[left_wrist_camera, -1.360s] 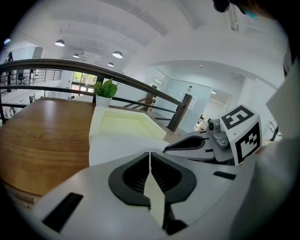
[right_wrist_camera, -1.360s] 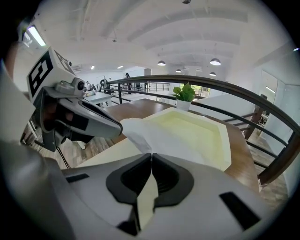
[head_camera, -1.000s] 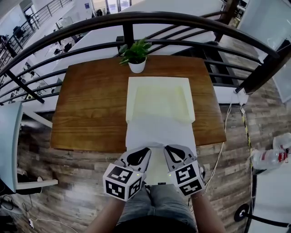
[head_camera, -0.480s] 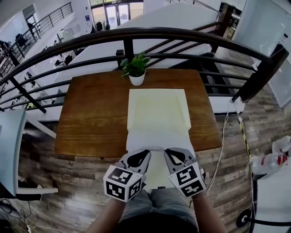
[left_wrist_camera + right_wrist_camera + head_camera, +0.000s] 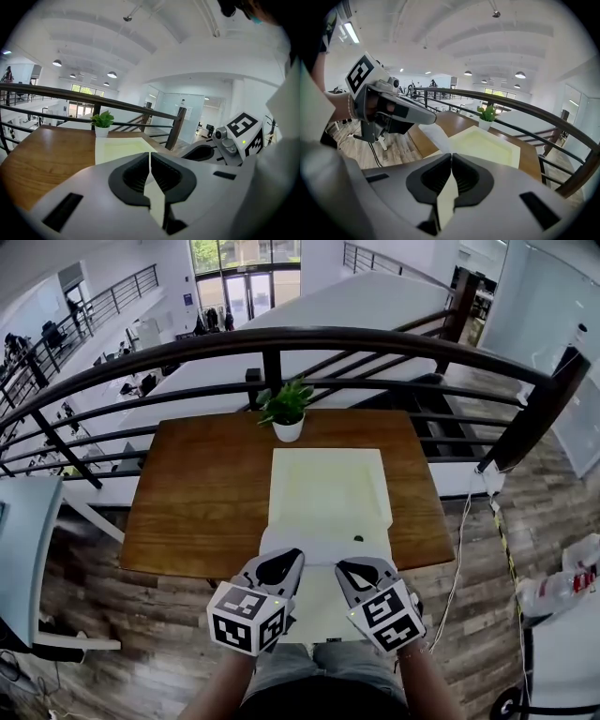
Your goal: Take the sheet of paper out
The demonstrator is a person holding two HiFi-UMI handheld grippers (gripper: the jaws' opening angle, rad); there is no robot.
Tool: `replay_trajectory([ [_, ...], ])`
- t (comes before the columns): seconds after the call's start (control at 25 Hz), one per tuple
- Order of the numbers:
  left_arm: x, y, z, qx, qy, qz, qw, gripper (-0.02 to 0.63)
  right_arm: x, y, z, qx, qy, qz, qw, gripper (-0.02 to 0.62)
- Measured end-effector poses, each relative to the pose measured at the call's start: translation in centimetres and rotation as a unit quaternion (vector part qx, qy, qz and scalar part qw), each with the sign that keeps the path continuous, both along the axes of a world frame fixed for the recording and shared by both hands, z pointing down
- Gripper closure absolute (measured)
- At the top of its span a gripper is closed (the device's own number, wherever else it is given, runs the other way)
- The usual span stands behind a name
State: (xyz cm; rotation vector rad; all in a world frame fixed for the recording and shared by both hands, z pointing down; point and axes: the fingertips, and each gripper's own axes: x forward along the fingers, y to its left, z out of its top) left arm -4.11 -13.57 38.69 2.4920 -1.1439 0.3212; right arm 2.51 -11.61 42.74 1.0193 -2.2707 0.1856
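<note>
I read the sheet of paper (image 5: 325, 549) extending from the near end of the tray (image 5: 277, 486). The left gripper (image 5: 150, 161) and right gripper (image 5: 451, 164) each pinch its near edge, jaws pressed together on it. A potted plant (image 5: 287, 409) stands beyond the tray.

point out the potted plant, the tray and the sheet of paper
potted plant (image 5: 287, 407), head view, on its leaves
tray (image 5: 328, 486), head view, on its bare floor
sheet of paper (image 5: 319, 553), head view, near its far edge
</note>
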Motion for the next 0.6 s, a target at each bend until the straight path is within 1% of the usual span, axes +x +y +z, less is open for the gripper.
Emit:
replay_trajectory([
  [0.24,-0.1,-0.3,-1.1,0.015,0.002,-0.001,0.9999,0.581,0.1,0.0,-0.9,0.006,-0.001,-0.005,1.0,0.563],
  [0.4,-0.8,-1.0,-1.5,0.019,0.004,-0.009,0.9998,0.581,0.5,-0.6,-1.9,0.014,-0.005,0.003,1.0,0.563],
  [0.6,-1.1,-1.7,-2.8,0.036,0.005,-0.014,0.9993,0.581,1.3,-1.4,-3.7,0.024,-0.029,0.017,0.999,0.563],
])
